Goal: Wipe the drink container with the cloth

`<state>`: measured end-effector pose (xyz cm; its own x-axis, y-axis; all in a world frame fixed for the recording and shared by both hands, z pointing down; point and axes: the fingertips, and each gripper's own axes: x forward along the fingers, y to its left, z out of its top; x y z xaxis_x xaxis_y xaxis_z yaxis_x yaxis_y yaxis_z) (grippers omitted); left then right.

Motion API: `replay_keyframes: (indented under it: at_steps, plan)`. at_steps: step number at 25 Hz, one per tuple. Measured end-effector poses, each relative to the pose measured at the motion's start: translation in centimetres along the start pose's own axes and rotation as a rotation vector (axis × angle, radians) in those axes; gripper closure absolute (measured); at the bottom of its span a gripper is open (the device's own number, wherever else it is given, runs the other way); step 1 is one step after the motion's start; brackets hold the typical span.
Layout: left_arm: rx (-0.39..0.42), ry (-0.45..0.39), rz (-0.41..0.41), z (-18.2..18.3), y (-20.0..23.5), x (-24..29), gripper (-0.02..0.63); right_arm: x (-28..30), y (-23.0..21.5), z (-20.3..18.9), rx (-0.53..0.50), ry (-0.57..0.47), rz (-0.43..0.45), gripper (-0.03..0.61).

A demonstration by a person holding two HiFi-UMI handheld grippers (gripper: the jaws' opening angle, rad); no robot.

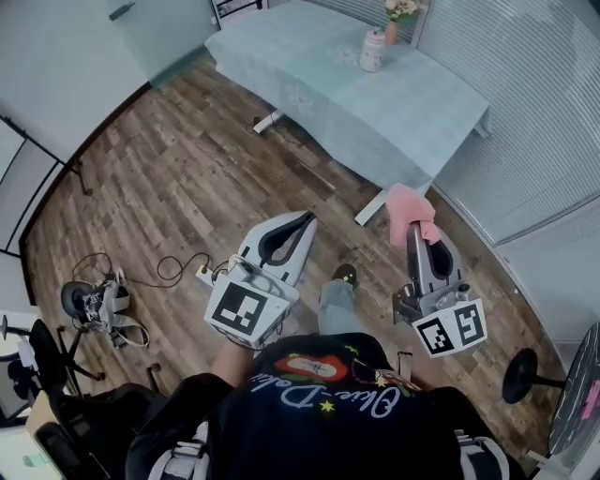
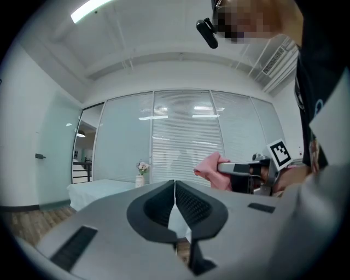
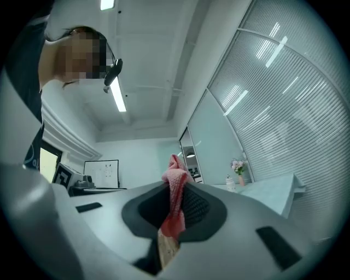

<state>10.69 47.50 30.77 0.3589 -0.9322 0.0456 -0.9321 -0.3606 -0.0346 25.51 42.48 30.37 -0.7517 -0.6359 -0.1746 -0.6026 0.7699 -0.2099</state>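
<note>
Drink container (image 1: 372, 51), a single white jar, stands on the far part of the one table (image 1: 403, 108), well ahead of both grippers and just beside the one vase of flowers (image 1: 395, 17). One pink cloth (image 1: 411, 208) is pinched between the jaws of the right gripper (image 1: 415, 234), bunched above the tips and hanging down between the pads in the right gripper view. The left gripper (image 1: 307, 219) has its jaws pressed together with nothing between them, as its own view shows.

Both grippers are held over bare wooden floor (image 1: 187, 178), side by side and apart, with the person's shoe (image 1: 345, 276) between them. The near corner of the table, draped in pale blue, lies just ahead of the right gripper; a strip of floor separates the left gripper from the table's long edge. A wall of blinds (image 1: 525, 112) runs along the right gripper's outer side. A headset and cables (image 1: 97, 302) lie on the floor well to the left of the left gripper, and a black stool base (image 1: 525, 377) sits to the right of the right gripper.
</note>
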Motion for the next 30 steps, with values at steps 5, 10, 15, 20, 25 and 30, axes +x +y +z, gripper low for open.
replay_keyframes:
  at_steps: [5, 10, 15, 20, 25, 30]
  plan:
    - [-0.022, 0.000, 0.036, -0.2, 3.7, 3.2, 0.609, 4.7, -2.6, -0.3, -0.001, -0.010, 0.042, 0.554]
    - [0.003, 0.009, 0.058, 0.1, 5.9, 7.2, 0.609, 8.8, -6.6, -1.2, 0.035, -0.005, 0.078, 0.554]
    - [0.025, 0.040, 0.089, 0.7, 8.7, 12.5, 0.609, 14.2, -10.4, -1.1, 0.058, -0.009, 0.136, 0.554]
    - [0.052, 0.044, 0.085, 2.0, 10.6, 16.9, 0.609, 18.2, -12.9, -0.7, 0.068, -0.011, 0.168, 0.554]
    - [0.041, 0.045, 0.075, 1.1, 12.5, 20.5, 0.609, 20.7, -15.6, -1.1, 0.071, -0.013, 0.172, 0.554]
    - [0.026, 0.049, 0.053, 0.7, 13.1, 24.4, 0.609, 21.5, -18.9, -1.4, 0.067, 0.003, 0.137, 0.554]
